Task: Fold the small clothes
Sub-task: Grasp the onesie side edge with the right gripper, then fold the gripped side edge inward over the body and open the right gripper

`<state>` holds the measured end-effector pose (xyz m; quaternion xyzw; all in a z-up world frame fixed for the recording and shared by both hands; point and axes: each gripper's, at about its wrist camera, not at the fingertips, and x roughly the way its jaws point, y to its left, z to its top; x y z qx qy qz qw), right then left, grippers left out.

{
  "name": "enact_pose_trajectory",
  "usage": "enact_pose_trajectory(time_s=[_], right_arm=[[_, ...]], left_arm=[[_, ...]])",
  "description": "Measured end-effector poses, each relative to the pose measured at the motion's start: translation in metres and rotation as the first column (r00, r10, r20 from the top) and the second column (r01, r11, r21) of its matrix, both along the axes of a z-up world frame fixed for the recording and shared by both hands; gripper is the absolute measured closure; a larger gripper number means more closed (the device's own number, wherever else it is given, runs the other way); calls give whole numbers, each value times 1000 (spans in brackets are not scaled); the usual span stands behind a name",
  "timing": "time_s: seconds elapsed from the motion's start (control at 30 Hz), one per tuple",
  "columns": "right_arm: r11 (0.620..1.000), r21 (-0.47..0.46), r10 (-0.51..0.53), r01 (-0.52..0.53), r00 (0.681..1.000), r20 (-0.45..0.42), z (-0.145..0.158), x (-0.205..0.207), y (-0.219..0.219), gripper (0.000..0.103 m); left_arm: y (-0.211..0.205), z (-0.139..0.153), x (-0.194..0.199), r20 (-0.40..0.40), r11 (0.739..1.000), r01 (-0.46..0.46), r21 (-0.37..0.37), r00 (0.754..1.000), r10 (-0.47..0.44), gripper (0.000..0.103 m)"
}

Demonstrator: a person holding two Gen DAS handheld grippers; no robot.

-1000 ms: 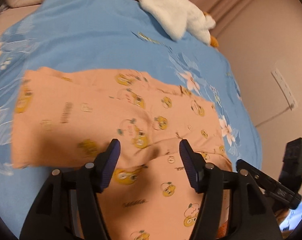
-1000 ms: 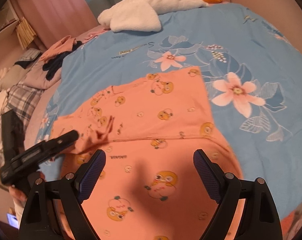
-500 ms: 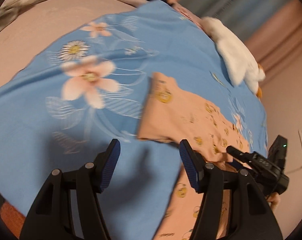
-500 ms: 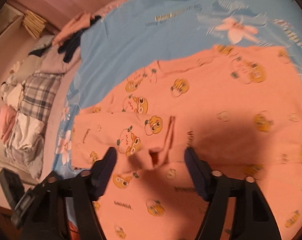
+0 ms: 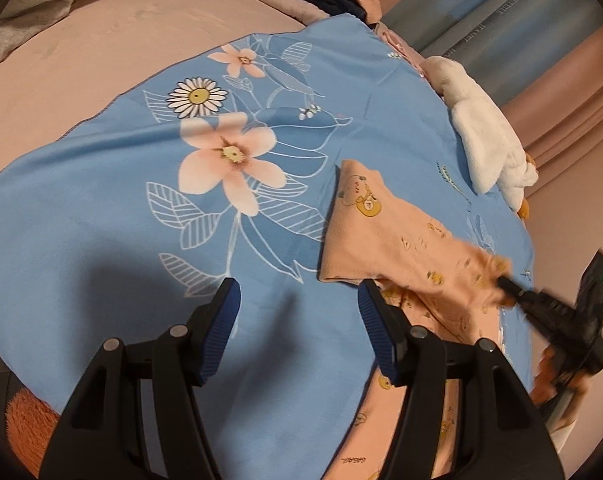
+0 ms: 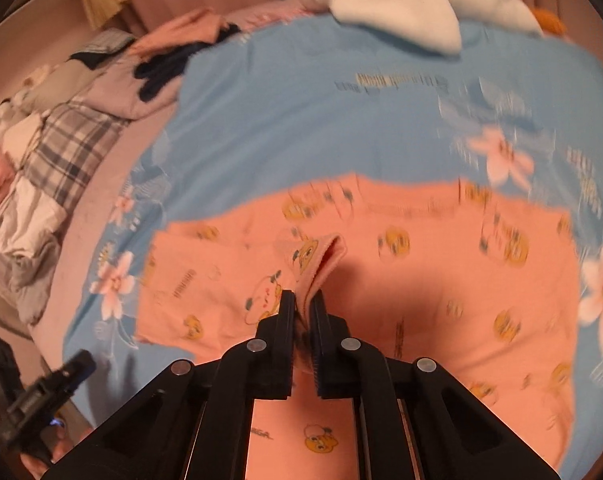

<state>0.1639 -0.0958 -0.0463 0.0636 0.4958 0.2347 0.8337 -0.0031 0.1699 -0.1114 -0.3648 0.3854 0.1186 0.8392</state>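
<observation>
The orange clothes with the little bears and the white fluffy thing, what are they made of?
The orange garment looks like soft, matte knit cotton: thin, it bunches where the right gripper pinches it. The white fluffy thing looks like plush fleece, fuzzy and thick; probably a stuffed toy, though I can't be sure.

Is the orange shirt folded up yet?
Not yet. The orange shirt lies mostly spread on the blue sheet; the right gripper pinches one sleeve.
</observation>
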Motion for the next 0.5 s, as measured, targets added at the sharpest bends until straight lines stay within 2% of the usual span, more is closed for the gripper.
enact_pose_trajectory(time_s=[0.1,0.17,0.2,0.3,0.5], right_arm=[[999,42,4,-6,999,45,27,13,0,95],[999,45,11,-16,994,111,54,17,-2,95],[997,59,29,-40,985,173,62,17,-2,95],[997,66,22,-37,975,220,87,21,-5,95],[998,66,-7,-11,964,265,104,23,-24,95]], left_arm=[[-3,3,5,0,1000,15,9,1000,-15,42],[-4,5,6,7,1000,22,16,1000,-22,42],[-4,6,8,10,1000,22,14,1000,-22,42],[-7,7,12,14,1000,31,3,999,-31,42],[-18,13,25,19,997,76,23,997,-77,42]])
